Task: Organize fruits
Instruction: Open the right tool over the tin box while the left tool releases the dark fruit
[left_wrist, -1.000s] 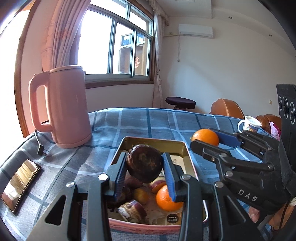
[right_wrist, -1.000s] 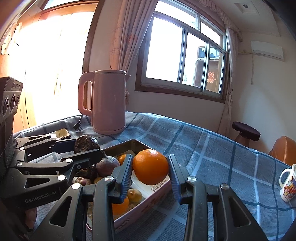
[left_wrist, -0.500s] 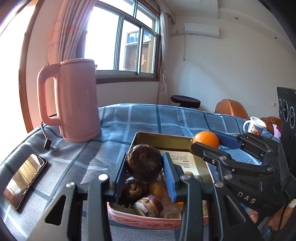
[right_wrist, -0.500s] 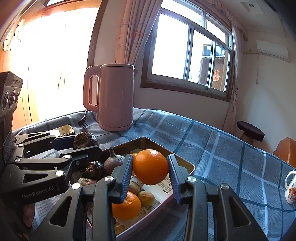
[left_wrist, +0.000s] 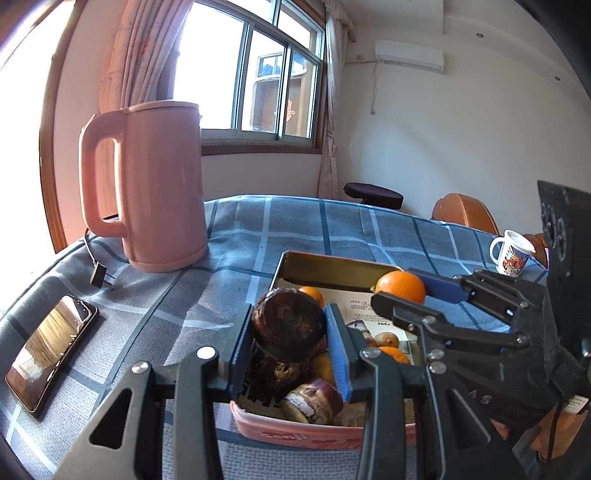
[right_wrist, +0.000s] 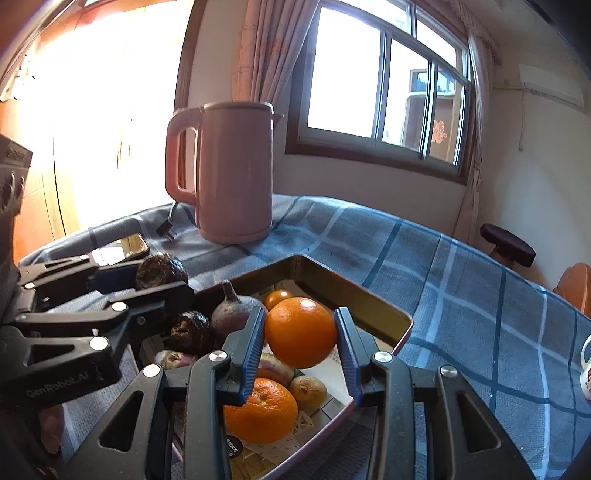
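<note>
The left tongs (left_wrist: 289, 356) pinch a dark brown fruit (left_wrist: 288, 325) and the right tongs (right_wrist: 300, 341) pinch an orange (right_wrist: 300, 332). Both fruits hang just above the pink tin (left_wrist: 295, 434) of fruit on the blue checked desk (left_wrist: 332, 225)

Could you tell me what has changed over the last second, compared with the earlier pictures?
Both grippers have moved forward over the tin tray, toward the pink kettle, which now looms larger. Nothing was picked up or released: the left gripper still clamps the dark brown fruit, and the right gripper still holds the orange. The phone and mug stayed put.
</note>
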